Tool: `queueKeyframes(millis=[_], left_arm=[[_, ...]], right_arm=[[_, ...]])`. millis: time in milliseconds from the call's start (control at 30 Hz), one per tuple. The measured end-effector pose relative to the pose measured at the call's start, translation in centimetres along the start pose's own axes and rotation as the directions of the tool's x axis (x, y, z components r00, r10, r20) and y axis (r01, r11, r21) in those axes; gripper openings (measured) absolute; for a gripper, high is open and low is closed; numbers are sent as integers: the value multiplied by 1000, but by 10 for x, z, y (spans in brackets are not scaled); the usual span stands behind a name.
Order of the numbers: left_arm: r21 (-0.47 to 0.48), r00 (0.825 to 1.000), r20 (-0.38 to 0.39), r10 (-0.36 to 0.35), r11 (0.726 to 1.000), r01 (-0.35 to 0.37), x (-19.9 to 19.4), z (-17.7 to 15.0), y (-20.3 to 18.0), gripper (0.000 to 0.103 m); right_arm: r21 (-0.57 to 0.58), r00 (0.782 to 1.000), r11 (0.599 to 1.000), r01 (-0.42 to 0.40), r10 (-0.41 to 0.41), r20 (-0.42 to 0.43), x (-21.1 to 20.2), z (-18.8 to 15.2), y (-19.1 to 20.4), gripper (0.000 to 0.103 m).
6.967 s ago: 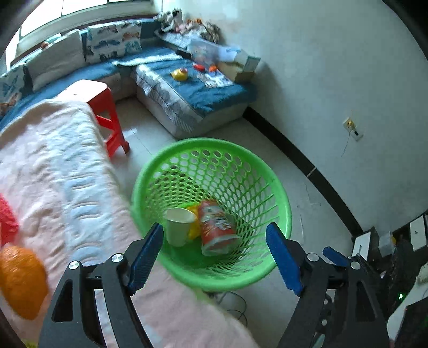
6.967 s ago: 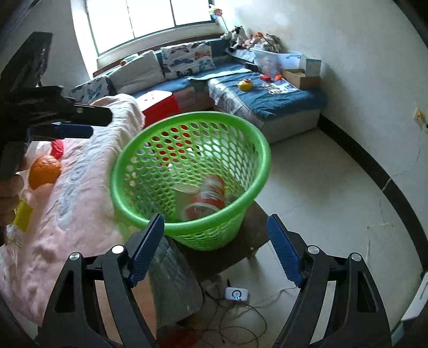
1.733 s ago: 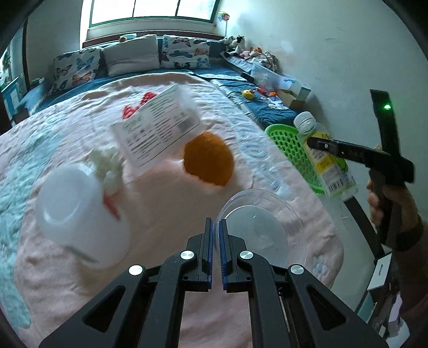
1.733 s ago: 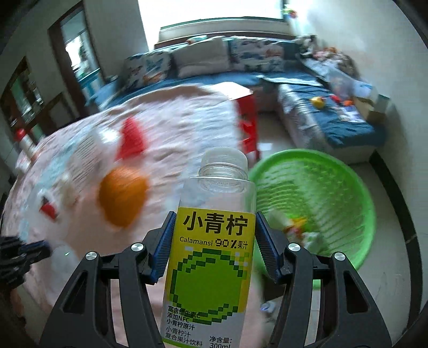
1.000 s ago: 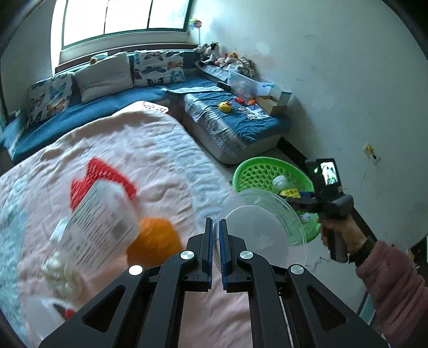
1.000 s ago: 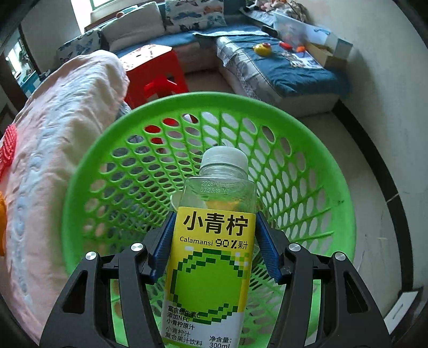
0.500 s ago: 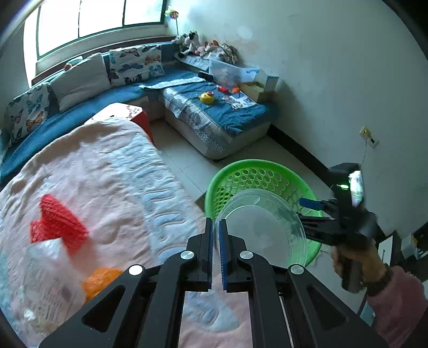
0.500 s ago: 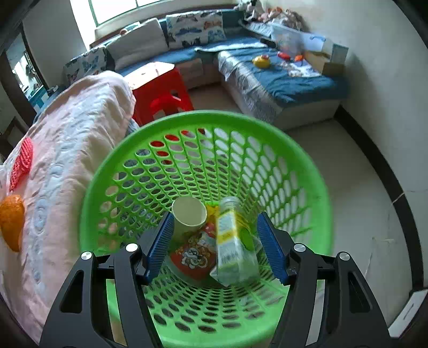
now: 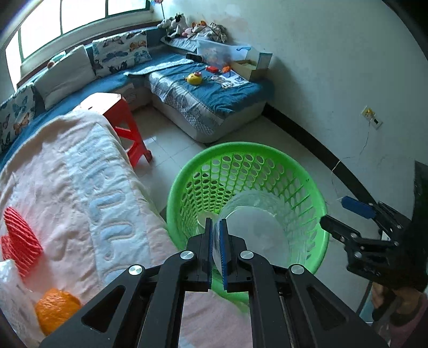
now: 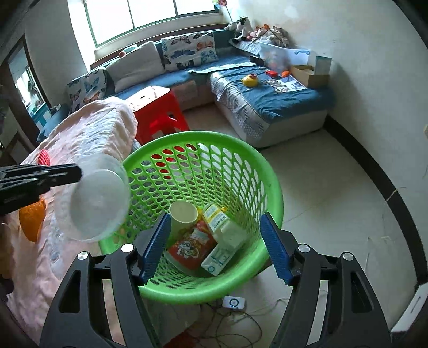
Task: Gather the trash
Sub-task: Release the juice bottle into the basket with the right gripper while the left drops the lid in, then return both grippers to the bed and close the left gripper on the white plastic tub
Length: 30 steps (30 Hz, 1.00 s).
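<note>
holding clear bowl (image 9: 256, 227) over green basket (image 9: 302, 171)

A blue corner sofa (image 10: 270, 104) with butterfly-print cushions (image 10: 187, 52) runs beneath the window (image 10: 149, 16); a yellow toy (image 10: 250, 80) lies on its seat. A red plastic stool (image 10: 157, 112) stands beside the pink quilted bed cover (image 9: 80, 192). Soft toys (image 10: 248, 29) line the corner ledge.

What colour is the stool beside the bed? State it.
Red: the stool shows best in the right wrist view, just behind the green basket.
</note>
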State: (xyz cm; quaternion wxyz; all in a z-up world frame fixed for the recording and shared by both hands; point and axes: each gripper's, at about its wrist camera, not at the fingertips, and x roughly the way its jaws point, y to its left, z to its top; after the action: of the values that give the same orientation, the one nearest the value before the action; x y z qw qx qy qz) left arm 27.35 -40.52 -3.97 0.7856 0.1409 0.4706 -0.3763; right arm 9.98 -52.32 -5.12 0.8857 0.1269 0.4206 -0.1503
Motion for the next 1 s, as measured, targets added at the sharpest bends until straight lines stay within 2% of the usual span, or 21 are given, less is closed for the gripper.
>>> queueKeyframes(millis=[67, 133, 233, 400, 700, 767, 833, 1000], left_arm=[[-24, 1000, -7, -19, 1000, 19, 3, -3, 2, 12], [-43, 999, 0, -34, 998, 34, 4, -5, 4, 26], [-48, 999, 5, -32, 998, 32, 2, -9, 4, 38], [-59, 999, 41, -22, 998, 25, -24, -25, 12, 44], [-122, 989, 124, 76, 991, -61, -96, -70, 54, 55], [-132, 983, 152, 102, 988, -82, -115, -83, 63, 58], [-142, 971, 178, 157, 981, -132, -134, -98, 72, 66], [-211, 954, 205, 218, 962, -174, -172, -132, 100, 70]], right_arm=[[0, 1000, 1000, -1, 1, 2, -3, -4, 0, 70], [3, 1000, 1000, -8, 8, 1, -4, -8, 0, 71], [-2, 1000, 1000, -14, 14, 3, -8, -14, 3, 71], [-29, 999, 999, -32, 32, 9, -17, -18, 16, 71], [-107, 993, 988, -111, 114, 18, -33, -26, 65, 77], [-134, 990, 982, -134, 137, 19, -36, -26, 82, 78], [-155, 986, 975, -158, 163, 19, -39, -28, 99, 78], [-218, 979, 956, -196, 205, 20, -46, -28, 138, 81]])
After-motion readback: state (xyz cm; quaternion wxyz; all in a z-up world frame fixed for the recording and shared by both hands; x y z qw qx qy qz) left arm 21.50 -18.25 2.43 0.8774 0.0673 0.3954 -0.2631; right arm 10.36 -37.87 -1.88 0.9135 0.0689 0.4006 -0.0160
